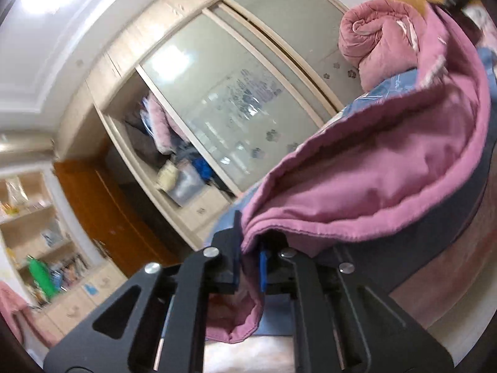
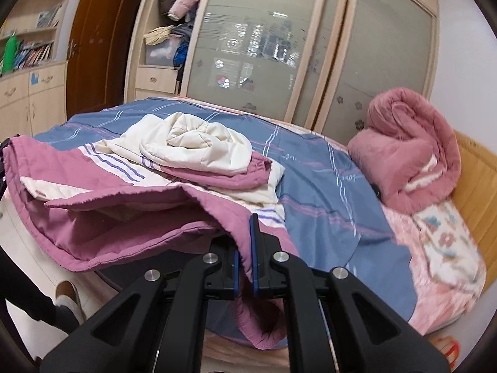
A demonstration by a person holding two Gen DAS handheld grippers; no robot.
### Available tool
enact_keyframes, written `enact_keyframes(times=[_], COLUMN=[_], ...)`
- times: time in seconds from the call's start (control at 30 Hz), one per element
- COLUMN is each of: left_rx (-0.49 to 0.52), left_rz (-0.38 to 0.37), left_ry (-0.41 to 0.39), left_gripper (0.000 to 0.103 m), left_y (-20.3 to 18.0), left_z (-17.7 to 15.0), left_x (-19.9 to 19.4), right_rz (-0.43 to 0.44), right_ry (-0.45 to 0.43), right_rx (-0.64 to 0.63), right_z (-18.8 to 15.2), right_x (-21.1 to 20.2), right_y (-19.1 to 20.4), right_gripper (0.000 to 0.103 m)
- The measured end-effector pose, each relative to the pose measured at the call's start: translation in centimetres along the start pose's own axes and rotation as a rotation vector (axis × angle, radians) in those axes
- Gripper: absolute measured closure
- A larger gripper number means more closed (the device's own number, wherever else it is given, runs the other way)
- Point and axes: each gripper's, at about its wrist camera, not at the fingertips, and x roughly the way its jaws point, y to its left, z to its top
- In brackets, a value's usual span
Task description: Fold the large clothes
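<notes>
A large pink garment with a cream striped lining [image 2: 130, 217] lies partly on the bed, bunched cream cloth at its middle. My right gripper [image 2: 245, 248] is shut on its pink hem at the near edge of the bed. My left gripper [image 1: 248, 248] is shut on another pink edge [image 1: 357, 186] and holds it lifted, the cloth sweeping up to the right. The left gripper shows faintly at the far left edge of the right wrist view.
The bed has a blue plaid sheet [image 2: 326, 186] and a rolled pink quilt [image 2: 410, 155] at its head. A wardrobe with sliding glass doors [image 2: 264, 46] stands behind. Shelves and a brown door [image 2: 93, 40] are at the left. A person's foot [image 2: 66, 304] is beside the bed.
</notes>
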Motion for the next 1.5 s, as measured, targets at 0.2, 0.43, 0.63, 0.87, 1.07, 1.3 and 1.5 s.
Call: enact_keyframes(times=[0.2, 0.43, 0.63, 0.87, 1.07, 1.3, 1.5], left_rx=[-0.140, -0.298, -0.312, -0.342, -0.384, -0.419, -0.434], left_rz=[-0.131, -0.220, -0.250, -0.275, -0.281, -0.258, -0.235], left_ry=[0.112, 0.204, 0.228, 0.241, 0.251, 0.234, 0.229], left_gripper=[0.096, 0.096, 0.096, 0.096, 0.096, 0.096, 0.096], left_y=[1.7, 3.1, 3.0, 3.7, 4.6, 7.0, 10.0], left_z=[-0.1, -1.0, -1.2, -0.8, -0.2, 3.2, 7.3], left_x=[2.1, 3.8, 4.5, 4.9, 6.1, 9.3, 15.2], right_rz=[-0.016, -0.014, -0.008, 0.010, 0.023, -0.010, -0.051], right_ry=[-0.014, -0.002, 0.005, 0.001, -0.012, -0.076, -0.130], right_rx=[0.042, 0.096, 0.137, 0.162, 0.193, 0.217, 0.220], right_z=[-2.3, -3.5, -3.9, -3.5, -2.4, 3.2, 9.6], right_x=[0.4, 0.5, 1.0, 1.2, 1.6, 2.5, 4.9], right_y=[0.3, 0.3, 0.0, -0.3, -1.1, -2.8, -4.2], right_gripper=[0.097, 0.097, 0.097, 0.097, 0.097, 0.097, 0.097])
